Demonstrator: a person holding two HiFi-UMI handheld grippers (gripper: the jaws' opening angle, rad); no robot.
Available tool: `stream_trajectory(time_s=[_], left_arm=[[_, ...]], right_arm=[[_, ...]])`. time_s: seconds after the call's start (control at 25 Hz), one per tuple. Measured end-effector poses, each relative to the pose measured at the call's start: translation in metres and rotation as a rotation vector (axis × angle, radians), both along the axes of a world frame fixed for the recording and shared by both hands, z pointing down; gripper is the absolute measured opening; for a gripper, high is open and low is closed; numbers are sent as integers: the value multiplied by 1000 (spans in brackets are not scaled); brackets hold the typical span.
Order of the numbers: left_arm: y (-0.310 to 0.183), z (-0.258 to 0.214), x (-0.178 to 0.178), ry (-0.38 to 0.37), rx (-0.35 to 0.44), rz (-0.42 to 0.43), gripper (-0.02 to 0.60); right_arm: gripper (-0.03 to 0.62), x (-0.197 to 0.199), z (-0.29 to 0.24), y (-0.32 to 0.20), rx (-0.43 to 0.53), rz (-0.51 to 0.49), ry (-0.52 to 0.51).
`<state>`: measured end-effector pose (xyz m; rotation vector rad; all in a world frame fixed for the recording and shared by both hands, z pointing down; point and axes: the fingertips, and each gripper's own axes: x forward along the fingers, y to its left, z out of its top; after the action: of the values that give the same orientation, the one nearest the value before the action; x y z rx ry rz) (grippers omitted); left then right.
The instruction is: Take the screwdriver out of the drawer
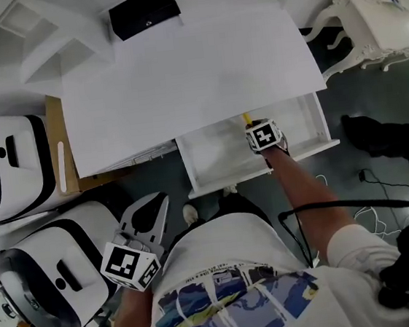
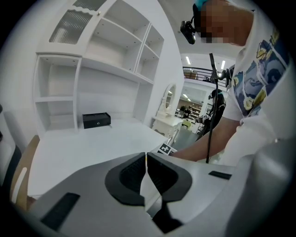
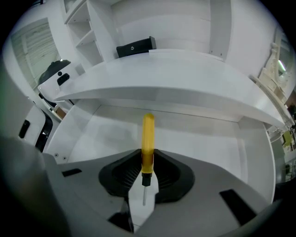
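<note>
Screwdriver point(image 3: 148, 134) sits clamped in the right gripper point(image 3: 147, 162), handle projecting beyond its jaws.

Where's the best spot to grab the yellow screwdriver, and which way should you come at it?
Grab the screwdriver by its thick yellow handle, low down near the thin shaft. The handle is fat enough for the pads, and the shaft is too skinny. Come from above, because the drawer is open only on top. The right gripper is shut on it just there.

Yellow-handled screwdriver point(image 3: 147, 139), pinched in the right claw point(image 3: 147, 172), over the open white drawer point(image 3: 208, 139).
</note>
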<state>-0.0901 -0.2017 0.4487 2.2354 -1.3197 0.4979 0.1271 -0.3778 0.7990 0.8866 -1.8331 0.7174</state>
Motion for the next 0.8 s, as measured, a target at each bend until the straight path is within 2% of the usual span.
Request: stream_trajectory(time_s=[0.56, 0.8], left_arm=[[37, -11, -26, 38, 56, 15, 15], [56, -13, -44, 62, 77, 12, 15]], right_arm=[[98, -39, -39, 49, -12, -230, 34], [98, -54, -70, 61, 49, -253, 36]])
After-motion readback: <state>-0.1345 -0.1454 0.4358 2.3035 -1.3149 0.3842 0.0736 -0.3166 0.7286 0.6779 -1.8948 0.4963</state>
